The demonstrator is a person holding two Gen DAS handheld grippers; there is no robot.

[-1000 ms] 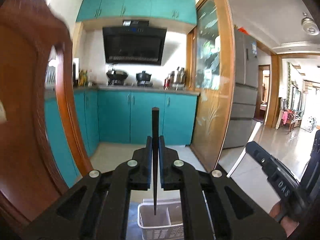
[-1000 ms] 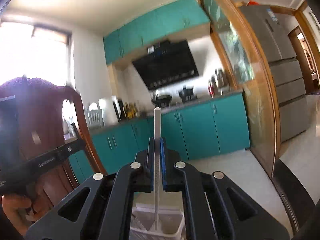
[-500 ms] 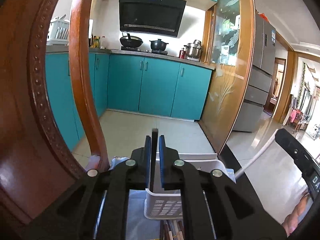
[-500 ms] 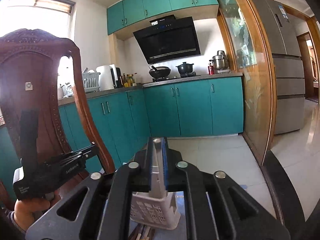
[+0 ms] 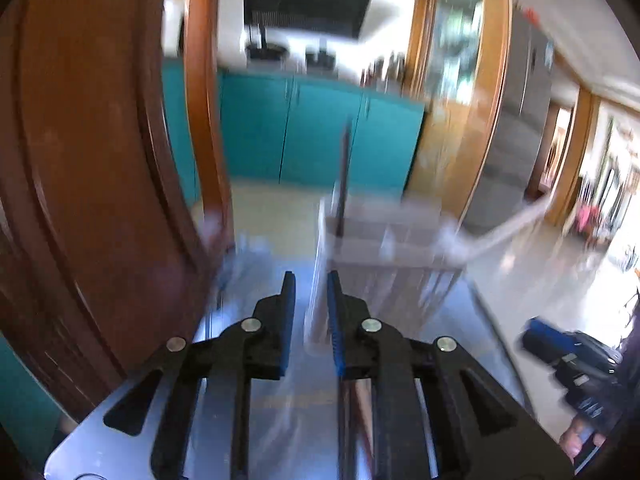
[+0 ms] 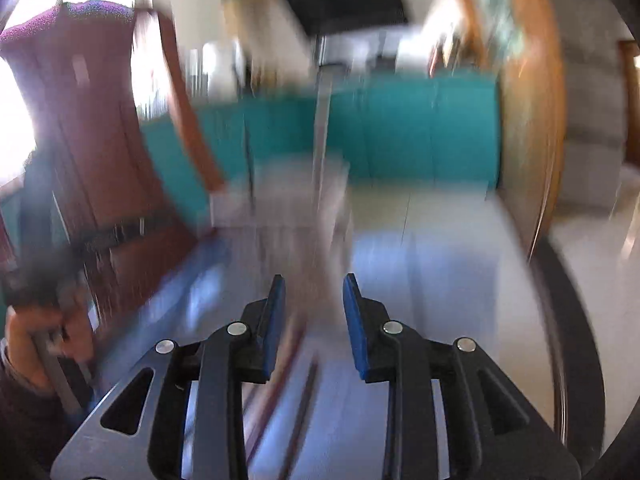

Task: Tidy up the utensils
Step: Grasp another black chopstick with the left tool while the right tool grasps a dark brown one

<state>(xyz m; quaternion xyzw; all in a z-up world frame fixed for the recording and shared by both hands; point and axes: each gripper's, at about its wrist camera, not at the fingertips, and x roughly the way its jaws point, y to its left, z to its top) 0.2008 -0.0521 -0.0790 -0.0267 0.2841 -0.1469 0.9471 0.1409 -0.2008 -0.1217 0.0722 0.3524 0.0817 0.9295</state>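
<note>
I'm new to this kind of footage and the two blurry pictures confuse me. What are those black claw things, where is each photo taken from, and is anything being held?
Each picture comes from a camera mounted on a hand-held gripper, looking out along its two fingers; a person carries one in each hand. The left gripper and the right gripper both have their blue-padded jaws apart, holding nothing. Ahead stands a white basket on a shiny table. A dark utensil stands in it, and a white utensil too. More utensils lie on the table, too blurred to identify. The person's left hand shows in the right view.
</note>
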